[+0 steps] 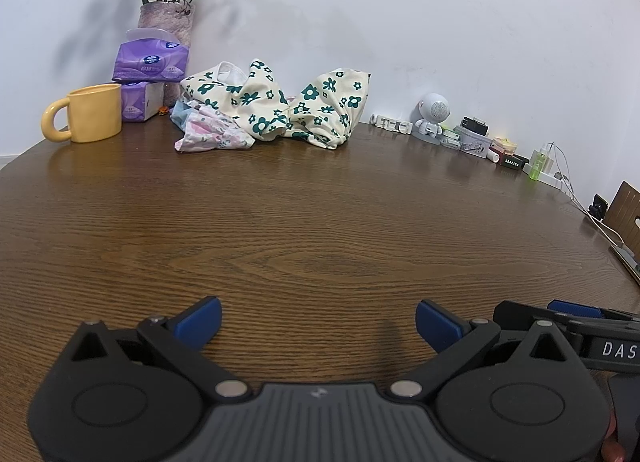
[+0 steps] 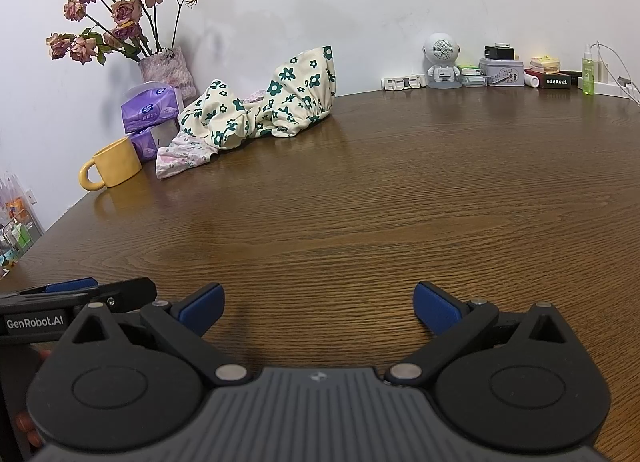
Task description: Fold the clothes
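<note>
A crumpled cream garment with green flowers [image 1: 280, 105] [image 2: 264, 105] lies at the far side of the wooden table [image 1: 320, 221] [image 2: 360, 201] against the wall. A smaller pink-patterned cloth [image 1: 212, 133] [image 2: 180, 153] lies at its left, partly under it. My left gripper [image 1: 318, 320] stands open low over the near table, far from the clothes, with nothing between its blue pads. My right gripper [image 2: 318, 304] is open too, empty, and sits just right of the left one. Each gripper's black side shows at the edge of the other's view.
A yellow mug [image 1: 88, 113] [image 2: 112, 167], purple tissue packs [image 1: 150, 65] [image 2: 150, 105] and a vase of dried roses [image 1: 166, 21] [image 2: 166, 67] stand left of the clothes. A white robot figurine [image 1: 434, 113] [image 2: 442, 61], boxes, a green bottle [image 2: 588, 71] and cables line the wall at right.
</note>
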The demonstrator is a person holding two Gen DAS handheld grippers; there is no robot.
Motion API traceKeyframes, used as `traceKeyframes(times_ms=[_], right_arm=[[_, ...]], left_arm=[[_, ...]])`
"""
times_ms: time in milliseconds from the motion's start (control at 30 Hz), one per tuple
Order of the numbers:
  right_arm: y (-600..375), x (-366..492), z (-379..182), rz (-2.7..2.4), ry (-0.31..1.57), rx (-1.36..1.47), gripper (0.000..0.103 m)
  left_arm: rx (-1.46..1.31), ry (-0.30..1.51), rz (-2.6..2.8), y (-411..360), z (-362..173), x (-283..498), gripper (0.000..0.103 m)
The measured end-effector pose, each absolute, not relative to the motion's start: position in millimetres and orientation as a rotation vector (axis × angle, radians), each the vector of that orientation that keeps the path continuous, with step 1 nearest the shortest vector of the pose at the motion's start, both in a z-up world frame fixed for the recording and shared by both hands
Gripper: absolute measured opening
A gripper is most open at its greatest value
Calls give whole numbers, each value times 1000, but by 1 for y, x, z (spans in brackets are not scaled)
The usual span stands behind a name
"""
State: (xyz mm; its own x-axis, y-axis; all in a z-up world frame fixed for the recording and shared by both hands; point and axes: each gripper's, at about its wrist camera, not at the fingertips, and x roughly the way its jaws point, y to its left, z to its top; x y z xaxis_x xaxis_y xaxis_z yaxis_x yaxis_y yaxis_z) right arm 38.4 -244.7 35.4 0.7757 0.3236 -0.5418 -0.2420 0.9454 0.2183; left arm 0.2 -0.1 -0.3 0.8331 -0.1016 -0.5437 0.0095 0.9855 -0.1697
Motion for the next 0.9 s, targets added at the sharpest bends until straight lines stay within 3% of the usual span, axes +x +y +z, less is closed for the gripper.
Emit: traceKeyframes(times_ms=[900], right_arm=[[-243, 38, 35, 310, 614, 125, 103]], left_arm=[[-163, 583, -62, 0, 0, 0, 103]])
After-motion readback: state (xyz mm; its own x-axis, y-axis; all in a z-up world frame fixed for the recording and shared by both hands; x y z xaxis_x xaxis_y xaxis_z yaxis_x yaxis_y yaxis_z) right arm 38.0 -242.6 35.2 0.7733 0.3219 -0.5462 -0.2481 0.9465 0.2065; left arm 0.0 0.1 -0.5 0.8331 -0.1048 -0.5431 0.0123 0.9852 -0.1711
